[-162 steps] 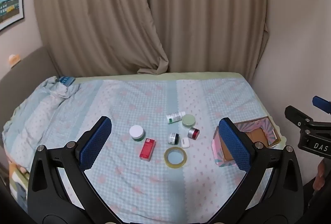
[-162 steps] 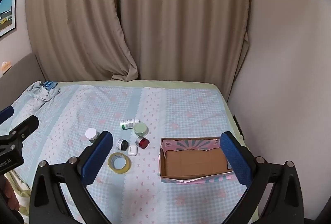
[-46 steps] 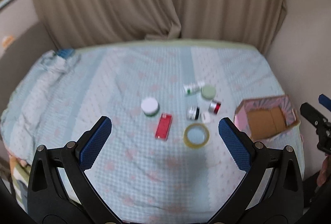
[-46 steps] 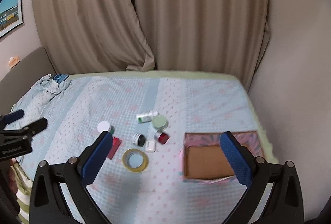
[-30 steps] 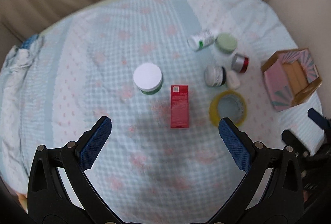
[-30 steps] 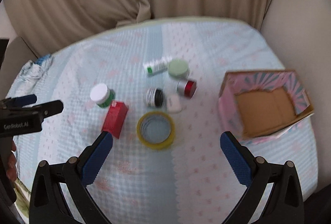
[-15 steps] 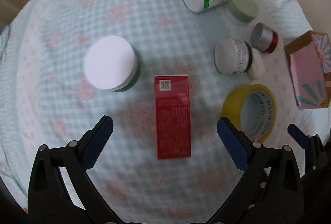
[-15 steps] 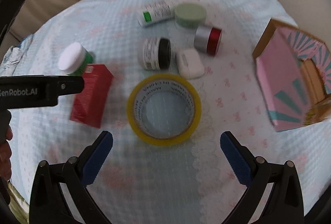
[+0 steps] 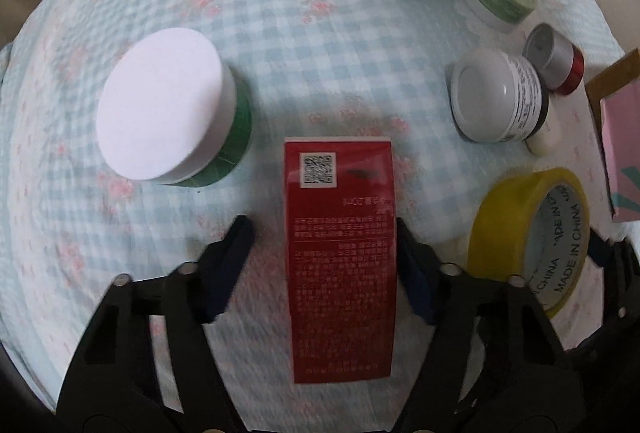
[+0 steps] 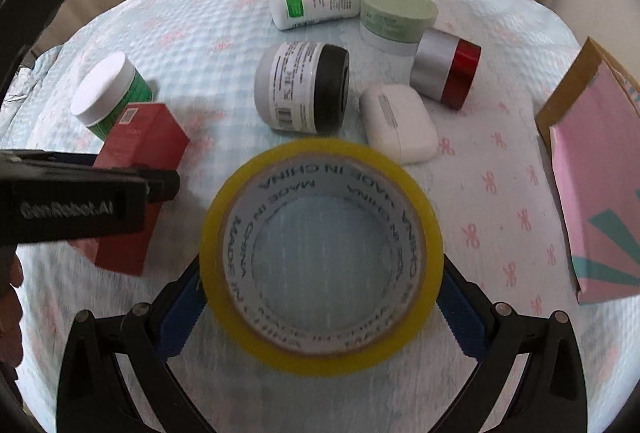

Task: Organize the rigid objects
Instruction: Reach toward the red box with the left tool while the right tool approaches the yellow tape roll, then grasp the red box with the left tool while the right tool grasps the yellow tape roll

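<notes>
A red carton (image 9: pixel 340 233) lies flat on the checked cloth between the fingers of my left gripper (image 9: pixel 324 265). The right pad touches its edge; a gap stays at the left pad, so the jaws stand open around it. A yellow tape roll (image 10: pixel 320 253) lies flat between the fingers of my right gripper (image 10: pixel 320 309), whose blue pads sit at its two sides, half hidden under the roll. The carton (image 10: pixel 136 161) and the left gripper's body (image 10: pixel 80 201) show at the left of the right wrist view. The roll (image 9: pixel 528 237) shows at the right of the left wrist view.
A white-lidded green jar (image 9: pixel 168 113) stands left of the carton. Behind the roll lie a grey jar with black lid (image 10: pixel 304 93), a white case (image 10: pixel 398 123), a silver and red tin (image 10: pixel 446 67), a pale green jar (image 10: pixel 394 19) and a white bottle (image 10: pixel 316 3). A pink cardboard box (image 10: pixel 592 193) is at the right.
Both grippers have dropped down and forward onto the cloth. The left jaws have narrowed around the red carton and the right jaws around the tape roll.
</notes>
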### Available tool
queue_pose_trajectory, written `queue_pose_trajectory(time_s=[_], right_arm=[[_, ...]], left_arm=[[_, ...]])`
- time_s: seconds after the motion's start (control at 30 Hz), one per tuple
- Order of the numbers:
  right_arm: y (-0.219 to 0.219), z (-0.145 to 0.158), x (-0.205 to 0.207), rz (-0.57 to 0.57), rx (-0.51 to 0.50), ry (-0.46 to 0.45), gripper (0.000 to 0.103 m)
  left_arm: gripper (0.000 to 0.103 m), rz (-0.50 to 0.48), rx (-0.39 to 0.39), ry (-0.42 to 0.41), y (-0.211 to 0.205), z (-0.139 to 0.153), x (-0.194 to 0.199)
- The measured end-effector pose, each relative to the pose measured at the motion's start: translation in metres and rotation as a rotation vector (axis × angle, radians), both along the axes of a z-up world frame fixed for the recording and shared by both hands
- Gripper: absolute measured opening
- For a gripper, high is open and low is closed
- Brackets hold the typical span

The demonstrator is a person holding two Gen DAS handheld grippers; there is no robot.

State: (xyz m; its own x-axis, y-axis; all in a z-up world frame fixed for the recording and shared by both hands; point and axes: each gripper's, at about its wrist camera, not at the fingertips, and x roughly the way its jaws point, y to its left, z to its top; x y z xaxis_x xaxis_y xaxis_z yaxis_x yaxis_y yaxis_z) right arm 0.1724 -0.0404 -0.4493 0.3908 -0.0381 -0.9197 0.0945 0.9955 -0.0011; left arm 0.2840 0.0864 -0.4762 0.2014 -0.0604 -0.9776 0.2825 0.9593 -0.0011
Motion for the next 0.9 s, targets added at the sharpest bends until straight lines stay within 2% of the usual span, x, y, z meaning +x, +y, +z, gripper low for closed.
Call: queue_pose_trajectory(time_s=[0.03,0.13,0.17,0.47,0.67,0.9], right_arm=[[0.0,0.001,0.0,0.001,-0.005,-0.004,0.103],[-0.003,0.003,0.004,0.009,-0.015,0.003,0.102],[-0.001,0.002,0.008,0.009,-0.016,0.003,0.098],[-0.003,0.005,0.021,0.017,-0.008,0.018,0.096],[-0.007,0.01,0.021,0.006,-0.002,0.006,0.096],[-0.005,0.029,0.008,0.005,-0.003,-0.034,0.096]], left_arm=[[0.06,-0.007,0.006,-0.006,-0.001,-0.001,-0.001],[0.044,-0.023,-0.007,-0.015,-0.005,0.0,-0.001],[0.039,-0.03,-0.011,-0.013,-0.007,0.001,-0.002],[0.038,-0.028,-0.023,-0.021,-0.02,0.003,-0.009],[0.038,-0.004,-0.034,-0.025,-0.008,0.012,-0.002],[0.038,0.015,-0.051,-0.064,0.006,0.045,-0.011]])
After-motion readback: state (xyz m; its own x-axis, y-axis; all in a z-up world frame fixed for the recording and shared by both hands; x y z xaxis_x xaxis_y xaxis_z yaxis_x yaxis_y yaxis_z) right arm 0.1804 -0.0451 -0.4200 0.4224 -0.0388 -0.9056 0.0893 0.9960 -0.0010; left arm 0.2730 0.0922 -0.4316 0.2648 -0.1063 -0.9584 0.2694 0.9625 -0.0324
